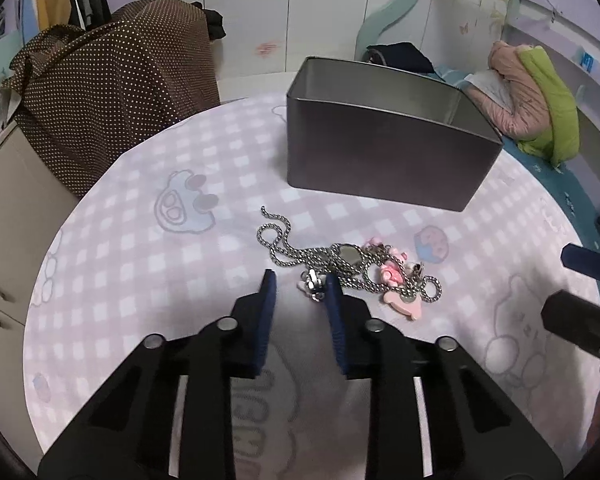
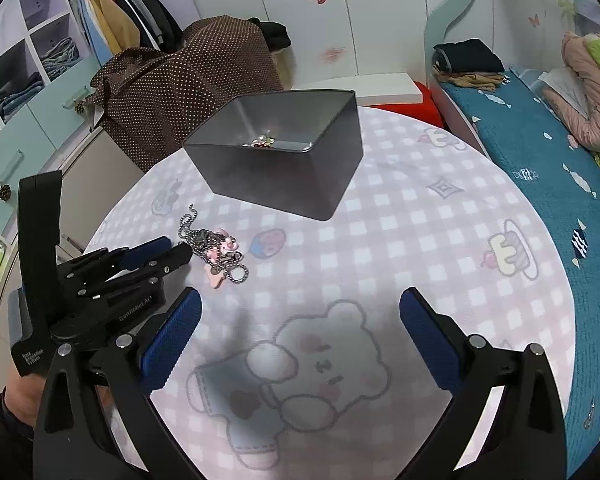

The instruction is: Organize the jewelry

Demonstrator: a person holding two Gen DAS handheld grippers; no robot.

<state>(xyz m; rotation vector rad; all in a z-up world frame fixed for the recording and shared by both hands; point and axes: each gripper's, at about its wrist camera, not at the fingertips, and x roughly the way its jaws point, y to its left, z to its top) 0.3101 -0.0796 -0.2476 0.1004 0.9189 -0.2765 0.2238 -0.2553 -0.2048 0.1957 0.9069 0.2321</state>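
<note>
A tangle of jewelry lies on the round table: a silver chain [image 1: 296,246] with a round pendant [image 1: 350,255] and pink charms [image 1: 396,280]; it also shows in the right wrist view [image 2: 216,254]. My left gripper [image 1: 300,284] is open and empty just in front of the pile, its right finger beside a small pale charm [image 1: 310,282]. It shows in the right wrist view [image 2: 168,250]. My right gripper [image 2: 300,300] is wide open and empty over the table. A grey metal tin [image 1: 384,148] stands behind the pile; small jewelry pieces [image 2: 262,141] lie inside it.
The table has a pink checked cloth [image 2: 400,220] with cartoon prints. A brown dotted cover [image 1: 112,88] lies over furniture at the far left. A bed with a teal sheet [image 2: 540,152] and folded bedding [image 1: 528,96] is at the right.
</note>
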